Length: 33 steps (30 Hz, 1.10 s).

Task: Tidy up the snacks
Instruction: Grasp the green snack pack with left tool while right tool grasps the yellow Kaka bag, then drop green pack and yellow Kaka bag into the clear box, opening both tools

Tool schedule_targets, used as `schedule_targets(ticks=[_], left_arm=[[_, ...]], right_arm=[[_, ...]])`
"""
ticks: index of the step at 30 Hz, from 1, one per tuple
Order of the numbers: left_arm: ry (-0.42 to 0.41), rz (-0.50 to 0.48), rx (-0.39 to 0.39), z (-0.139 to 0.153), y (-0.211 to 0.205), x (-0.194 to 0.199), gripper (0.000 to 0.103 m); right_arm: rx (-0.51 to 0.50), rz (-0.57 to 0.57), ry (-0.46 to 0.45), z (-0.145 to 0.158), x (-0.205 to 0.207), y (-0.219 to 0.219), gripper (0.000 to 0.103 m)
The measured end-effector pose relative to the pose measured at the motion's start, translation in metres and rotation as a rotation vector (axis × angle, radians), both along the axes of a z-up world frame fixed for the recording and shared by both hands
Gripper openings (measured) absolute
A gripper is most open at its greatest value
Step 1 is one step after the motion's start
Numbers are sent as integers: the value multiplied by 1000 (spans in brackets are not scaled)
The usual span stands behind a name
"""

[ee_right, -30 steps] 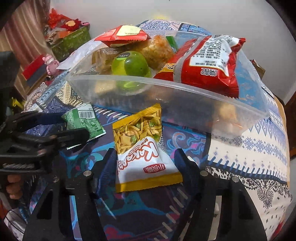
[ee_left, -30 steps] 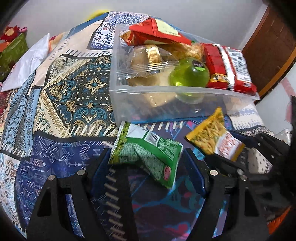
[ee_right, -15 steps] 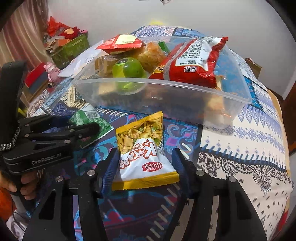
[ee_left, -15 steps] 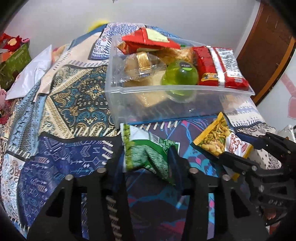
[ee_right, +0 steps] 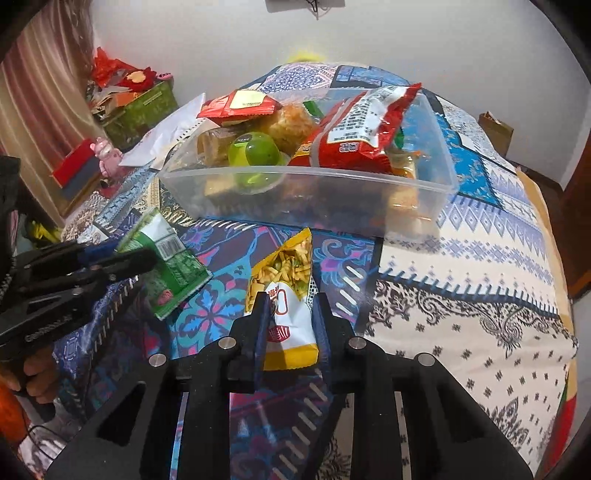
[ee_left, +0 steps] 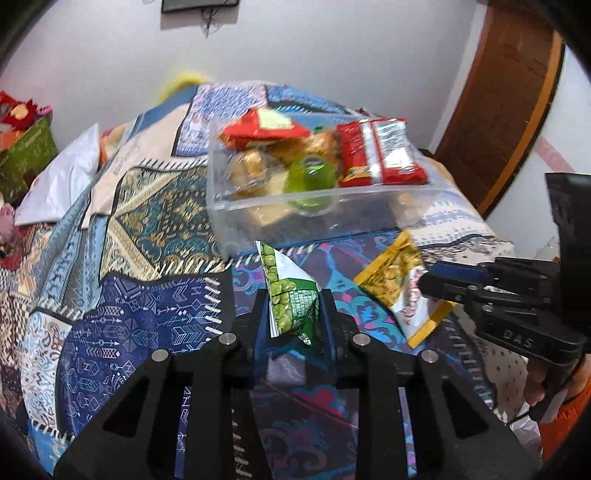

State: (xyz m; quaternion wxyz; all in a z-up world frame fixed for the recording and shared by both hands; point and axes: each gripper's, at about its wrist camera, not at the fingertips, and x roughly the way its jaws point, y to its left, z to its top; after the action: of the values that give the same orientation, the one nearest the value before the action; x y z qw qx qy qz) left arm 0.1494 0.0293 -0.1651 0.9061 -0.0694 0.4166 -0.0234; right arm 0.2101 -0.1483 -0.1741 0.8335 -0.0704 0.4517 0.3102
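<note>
**A bedroom at home**

I worked in what looked like a bedroom in a home. Under me lay a bed covered by a patchwork bedspread (ee_left: 155, 206) in blue, gold and cream prints, with a white pillow (ee_left: 59, 188) near its far edge. A plain white wall (ee_right: 332, 33) stood behind it, and a brown wooden door (ee_left: 513, 96) was off to the side. A striped curtain (ee_right: 40, 99) hung in the corner above a green box (ee_right: 147, 107) piled with red decorations, and a small pink toy (ee_right: 107, 155) sat close by.
</note>
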Motion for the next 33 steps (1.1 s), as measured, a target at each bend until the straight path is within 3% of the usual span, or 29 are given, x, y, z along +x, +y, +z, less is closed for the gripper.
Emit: schedule_targets(ticks=[5,9,10,14,15,18,21,22,23,27,33], left_arm=[[-49,-2,1,19,-3,-7,25],[-73,1,-2,29,-4,-9,25],[-77,2,-3,30,-5,-11,25],[-81,1,-4,32,-6,-15,25],[-82,1,-3,32,-6,-16,25],[-82,6,2,32,-4,-17,25],[-83,15,-2,32,-1,-17,25],[-83,18,-2,31,0,-17,25],[-84,20,-2,31,1,-17,25],[-91,26,-4,34,4,-14,25],[-140,21,-6,49,2,-6,25]], right_arm=[[34,-17,-15,10,-3,-9,10],[41,-21,21,11,0,-12,11],[44,-27,37,10,2,-13,17],[31,-64,45,1,9,-13,60],[37,-57,64,-3,12,-11,61],[20,-40,109,-16,18,0,61],[-21,-24,92,-28,18,13,63],[-30,-23,78,-28,16,15,60],[-36,-21,61,-27,14,17,47],[-11,-18,50,-21,10,13,40],[43,-44,14,0,2,-8,39]])
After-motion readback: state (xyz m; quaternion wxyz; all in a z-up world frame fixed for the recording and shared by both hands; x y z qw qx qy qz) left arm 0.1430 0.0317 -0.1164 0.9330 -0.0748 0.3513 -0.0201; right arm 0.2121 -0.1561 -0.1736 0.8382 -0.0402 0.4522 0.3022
